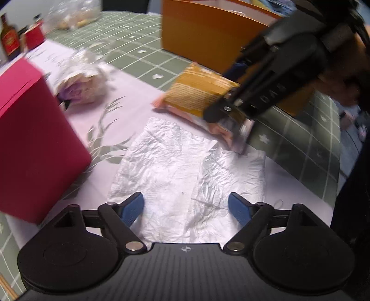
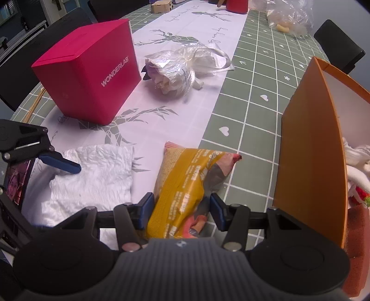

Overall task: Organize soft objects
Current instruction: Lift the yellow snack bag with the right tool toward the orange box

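Observation:
My right gripper (image 2: 181,209) is shut on a yellow snack bag (image 2: 189,183), whose near end sits between the blue pads; the bag also shows in the left wrist view (image 1: 198,97). My left gripper (image 1: 186,208) is open and empty just above a crumpled white tissue (image 1: 185,171), which also shows in the right wrist view (image 2: 97,176). One left fingertip (image 2: 69,166) rests over the tissue's left edge. A tied clear plastic bag of white soft stuff (image 2: 180,67) lies farther back on the runner.
An orange bin (image 2: 307,148) with soft items inside stands to the right of the snack bag. A pink WONDERLAB box (image 2: 90,78) stands at the left. A clear bag (image 2: 289,18) and a red cup (image 2: 235,5) are at the table's far end.

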Available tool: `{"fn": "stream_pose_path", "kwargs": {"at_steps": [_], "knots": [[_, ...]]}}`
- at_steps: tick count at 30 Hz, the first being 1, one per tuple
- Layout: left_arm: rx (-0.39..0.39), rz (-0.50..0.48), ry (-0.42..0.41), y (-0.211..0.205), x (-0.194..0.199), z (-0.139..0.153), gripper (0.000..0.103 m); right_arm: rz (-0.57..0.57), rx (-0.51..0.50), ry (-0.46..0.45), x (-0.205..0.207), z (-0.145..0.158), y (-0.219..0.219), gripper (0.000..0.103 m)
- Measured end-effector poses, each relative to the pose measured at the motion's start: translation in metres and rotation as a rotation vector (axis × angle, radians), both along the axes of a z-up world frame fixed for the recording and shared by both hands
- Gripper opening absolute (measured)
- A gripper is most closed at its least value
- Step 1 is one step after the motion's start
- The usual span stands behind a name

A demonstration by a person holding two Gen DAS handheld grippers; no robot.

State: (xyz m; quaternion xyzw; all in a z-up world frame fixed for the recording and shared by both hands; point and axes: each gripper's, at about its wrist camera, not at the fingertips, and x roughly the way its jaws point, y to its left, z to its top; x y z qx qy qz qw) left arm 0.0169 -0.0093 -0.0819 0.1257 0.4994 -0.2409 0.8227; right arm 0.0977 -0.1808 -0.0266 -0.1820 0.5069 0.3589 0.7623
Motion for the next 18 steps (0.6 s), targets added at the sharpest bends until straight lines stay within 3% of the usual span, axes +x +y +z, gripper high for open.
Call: {"fn": "stream_pose_path", "kwargs": {"at_steps": [2,14,18], "knots": [[0.041,-0.045,-0.033,-0.009,-0.003,-0.001,0.102,0.007,0.001,0.003,-0.001,0.0,0.0,0.052],[0.074,-0.066,-0.019,-0.013,0.008,-0.005,0.103,0.044,-0.031,-0.011,-0.007,-0.01,0.009,0.06],[0.121,-0.129,-0.088,-0.017,0.005,-0.002,0.103,0.048,-0.033,-0.013,-0.008,-0.011,0.011,0.061]]}}
